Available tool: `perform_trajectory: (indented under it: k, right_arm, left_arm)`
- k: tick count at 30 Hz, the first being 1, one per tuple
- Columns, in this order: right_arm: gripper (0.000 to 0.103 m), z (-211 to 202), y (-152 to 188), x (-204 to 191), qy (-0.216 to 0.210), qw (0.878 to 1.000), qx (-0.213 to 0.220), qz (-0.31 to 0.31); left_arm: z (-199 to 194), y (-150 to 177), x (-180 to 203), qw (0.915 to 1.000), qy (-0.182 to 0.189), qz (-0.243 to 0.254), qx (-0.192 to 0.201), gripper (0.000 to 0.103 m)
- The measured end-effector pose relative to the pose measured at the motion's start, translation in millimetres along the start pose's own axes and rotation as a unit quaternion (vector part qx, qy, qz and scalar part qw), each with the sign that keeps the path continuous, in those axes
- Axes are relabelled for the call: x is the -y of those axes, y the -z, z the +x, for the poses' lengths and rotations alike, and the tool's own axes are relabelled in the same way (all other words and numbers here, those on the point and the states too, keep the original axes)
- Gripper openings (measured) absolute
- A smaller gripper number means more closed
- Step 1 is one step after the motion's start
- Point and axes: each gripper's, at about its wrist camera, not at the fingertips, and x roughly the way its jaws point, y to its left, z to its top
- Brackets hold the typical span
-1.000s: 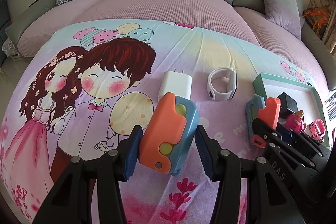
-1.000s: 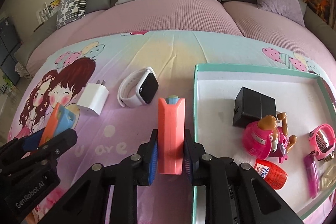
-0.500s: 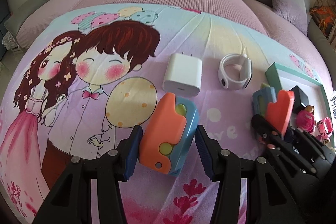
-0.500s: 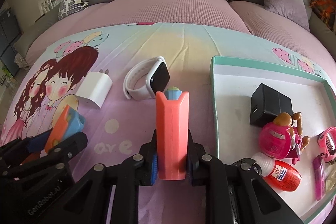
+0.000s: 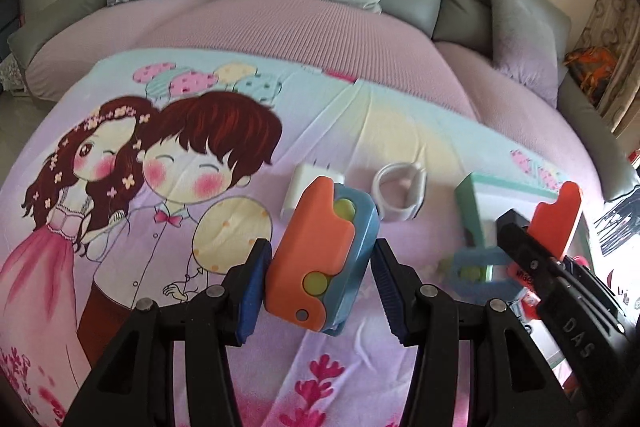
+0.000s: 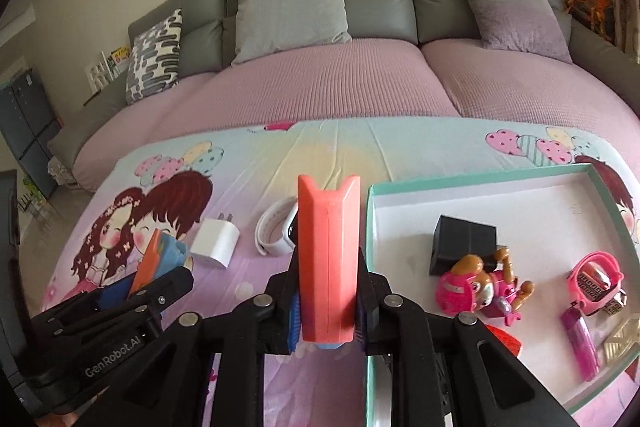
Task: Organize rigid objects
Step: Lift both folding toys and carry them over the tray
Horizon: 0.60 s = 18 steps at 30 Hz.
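Status: partly sorted, with two items in transit.

Already stowed: the teal-rimmed tray [image 6: 472, 183] on the cartoon bedspread [image 6: 344, 147] holds a black cube [image 6: 464, 243], a pink toy figure [image 6: 476, 287], a pink keychain gadget [image 6: 596, 277], a purple lighter [image 6: 580, 343] and a red-capped item at the near edge, mostly hidden.

In hand: the left tool [image 5: 320, 279] is closed on an orange-and-blue toy [image 5: 320, 259], pads pressing its two flanks, held clear of the bedspread to the left of the tray. The right tool [image 6: 326, 311] is clamped on a coral-coloured toy [image 6: 326, 251] of the same kind, standing upright between the pads, just beside the tray's left rim. Neither toy is over the tray floor yet, as far as can be judged.

Outstanding: a white charger plug [image 6: 214, 241] and a white smartwatch [image 6: 278, 231] lie loose on the bedspread, near each other and left of the tray.

Assessment: roughly half complete. Two placements and two further pick-ups appear to be left. Free floor space in the tray looks sufficient, mainly along its left and far sides.
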Motion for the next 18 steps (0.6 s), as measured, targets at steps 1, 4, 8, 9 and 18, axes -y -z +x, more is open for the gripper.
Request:
perform_trajectory:
  k: [1,4,8,9,18]
  right_arm:
    - [0.022,-7,-3,2,-0.002,1.0,0.008,0.004]
    - [0.022,-25,-10,12,-0.005,0.999,0.032,0.018]
    - [0.022,-50,-19,30,-0.015,0.997,0.064,0.044]
    - [0.022,-56,-22,34,-0.013,0.996,0.072,0.047]
    - [0.022,-102,-31,93,0.053,0.987,0.127,0.086]
  left_arm:
    - [-5,-2,1,1.0,0.003,0.0,0.007,0.053]
    - [-18,-9,6,0.9996,0.009,0.001,0.028,0.053]
    - [-29,-12,17,0.9988,0.019,0.011,0.045,0.053]
    - [-30,-13,22,0.9985,0.023,0.014,0.047,0.053]
    - [-35,-12,79,0.9934,0.075,0.071,0.05,0.053]
